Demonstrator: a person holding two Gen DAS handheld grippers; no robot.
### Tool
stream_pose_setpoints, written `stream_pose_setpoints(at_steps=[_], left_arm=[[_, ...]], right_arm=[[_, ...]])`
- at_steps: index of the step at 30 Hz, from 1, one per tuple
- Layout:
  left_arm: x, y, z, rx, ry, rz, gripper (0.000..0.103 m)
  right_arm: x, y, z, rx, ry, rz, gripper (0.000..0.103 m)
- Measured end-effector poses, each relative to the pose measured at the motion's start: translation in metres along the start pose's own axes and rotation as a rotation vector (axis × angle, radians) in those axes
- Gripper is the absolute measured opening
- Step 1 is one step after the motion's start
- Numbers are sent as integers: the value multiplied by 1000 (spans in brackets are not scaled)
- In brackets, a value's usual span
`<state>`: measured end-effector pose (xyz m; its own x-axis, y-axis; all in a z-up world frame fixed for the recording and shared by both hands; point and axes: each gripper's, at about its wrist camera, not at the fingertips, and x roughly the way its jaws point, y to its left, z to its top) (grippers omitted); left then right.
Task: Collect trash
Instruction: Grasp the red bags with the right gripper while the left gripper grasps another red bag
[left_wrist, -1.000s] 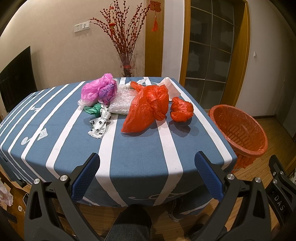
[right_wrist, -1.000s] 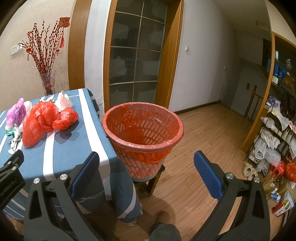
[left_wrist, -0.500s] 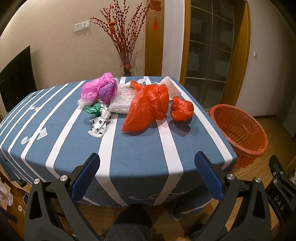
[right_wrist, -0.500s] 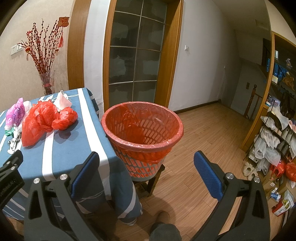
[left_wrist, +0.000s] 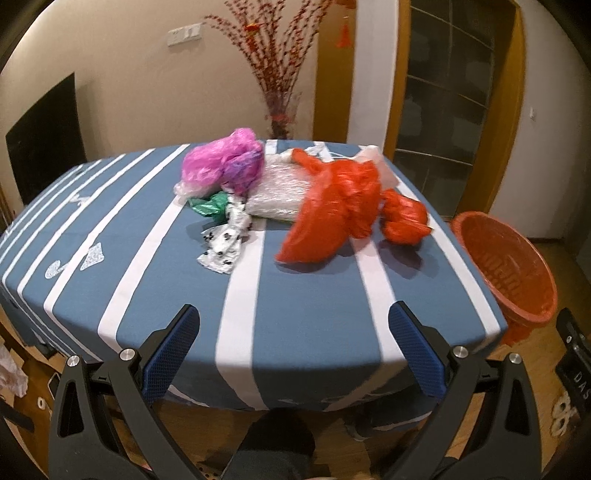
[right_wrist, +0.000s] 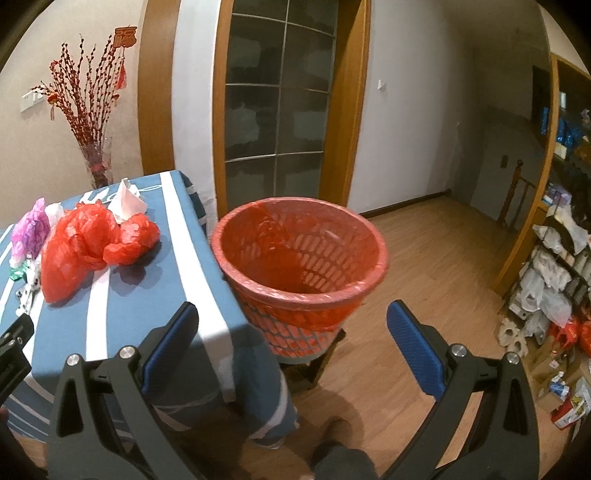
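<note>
Your left claw hangs over the near edge of the table, its blue pads spread wide and holding nothing. The trash lies bunched toward the far side of the striped cloth: a pink bag at the back left, a green scrap and a white spotted bag just in front of it, a clear bubble-wrap bundle in the middle, a big red bag partly over that bundle, and a small red bag touching its right side. White paper sits behind the red bags.

Your right claw is also spread wide and empty, pointed at the bin, a red mesh basket with a red liner standing just beside the table's right edge on a low dark stand. Nothing shows inside it. Loose bags and boxes crowd the floor and shelves at far right.
</note>
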<state>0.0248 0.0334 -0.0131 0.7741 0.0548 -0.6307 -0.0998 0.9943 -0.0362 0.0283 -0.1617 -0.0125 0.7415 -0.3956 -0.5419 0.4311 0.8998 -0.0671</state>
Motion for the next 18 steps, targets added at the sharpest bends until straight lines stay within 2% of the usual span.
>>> stream_pose_setpoints(at_steps=[13,18], left_arm=[[35,59,26,-91,21,26,101],[45,70,35,-91,17,24,101]], right_arm=[[54,68,44,-38,62,208,99],[83,96,63,-44,110,294,88]])
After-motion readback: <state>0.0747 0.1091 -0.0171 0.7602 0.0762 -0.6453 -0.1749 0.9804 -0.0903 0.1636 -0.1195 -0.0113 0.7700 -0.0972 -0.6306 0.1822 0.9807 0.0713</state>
